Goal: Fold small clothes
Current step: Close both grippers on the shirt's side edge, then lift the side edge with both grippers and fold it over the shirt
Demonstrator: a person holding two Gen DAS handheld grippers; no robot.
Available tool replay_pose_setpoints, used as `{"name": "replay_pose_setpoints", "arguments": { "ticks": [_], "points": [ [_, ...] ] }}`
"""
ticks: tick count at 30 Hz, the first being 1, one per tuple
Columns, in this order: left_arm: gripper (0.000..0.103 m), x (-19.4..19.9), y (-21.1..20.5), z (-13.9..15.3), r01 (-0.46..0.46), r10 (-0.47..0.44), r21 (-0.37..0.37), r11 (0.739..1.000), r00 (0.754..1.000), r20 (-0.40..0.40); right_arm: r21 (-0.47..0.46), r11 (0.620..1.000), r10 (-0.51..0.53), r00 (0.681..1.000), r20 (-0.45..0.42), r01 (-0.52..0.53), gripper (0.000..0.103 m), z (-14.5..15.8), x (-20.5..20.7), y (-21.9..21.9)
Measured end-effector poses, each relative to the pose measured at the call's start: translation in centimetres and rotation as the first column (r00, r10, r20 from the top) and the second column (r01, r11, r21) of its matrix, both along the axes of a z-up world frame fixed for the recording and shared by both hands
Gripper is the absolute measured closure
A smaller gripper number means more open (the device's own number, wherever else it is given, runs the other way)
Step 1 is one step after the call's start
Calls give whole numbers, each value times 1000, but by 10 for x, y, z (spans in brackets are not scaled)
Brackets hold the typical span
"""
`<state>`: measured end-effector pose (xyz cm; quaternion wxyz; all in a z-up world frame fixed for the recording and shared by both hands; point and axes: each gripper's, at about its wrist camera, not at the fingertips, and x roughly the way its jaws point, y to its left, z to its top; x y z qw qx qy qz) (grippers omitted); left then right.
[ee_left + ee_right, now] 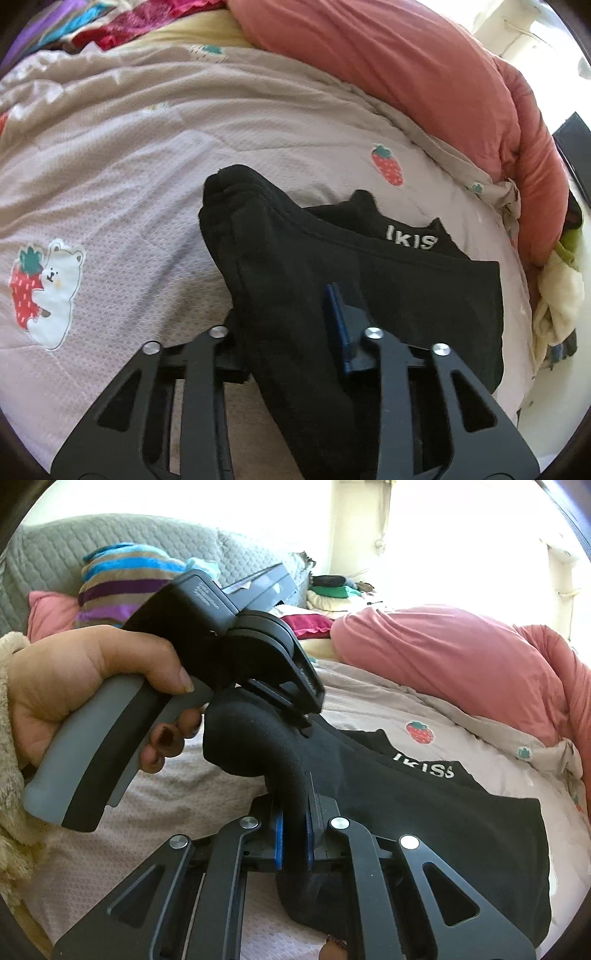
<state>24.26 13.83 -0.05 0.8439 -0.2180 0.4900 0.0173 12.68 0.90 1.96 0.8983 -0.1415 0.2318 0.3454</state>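
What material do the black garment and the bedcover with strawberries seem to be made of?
Black garment: likely a soft knit, maybe fleece; matte, slightly fuzzy surface, bends thickly where the right gripper pinches it. White letters look printed or stitched.

Bedcover: probably woven or quilted cotton-like cloth; fine repeating texture, soft wrinkles, printed strawberry.

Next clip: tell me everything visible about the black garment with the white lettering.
The black garment is small, of soft matte knit, with white lettering near its notched top edge. Most of it lies flat on the strawberry-print quilt. One side is lifted and bunched into a thick roll. The right gripper is shut on that roll between blue pads; the left gripper clamps it further along.
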Motion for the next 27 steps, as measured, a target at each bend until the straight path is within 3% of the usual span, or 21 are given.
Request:
{"name": "replay_pose_setpoints", "arguments": {
  "ticks": [7,15,27],
  "points": [
    [83,-2,-38,37,43,-47,54,998,996,72,100,992,-72,997,7,71,96,10,-5,-35],
    [83,1,-93,65,104,-117,116,988,987,112,210,962,-163,985,-64,173,97,16,1,-90],
    [83,27,-168,69,182,-199,147,972,975,104,279,920,-247,959,-137,277,97,13,12,-155]
  ]
}}
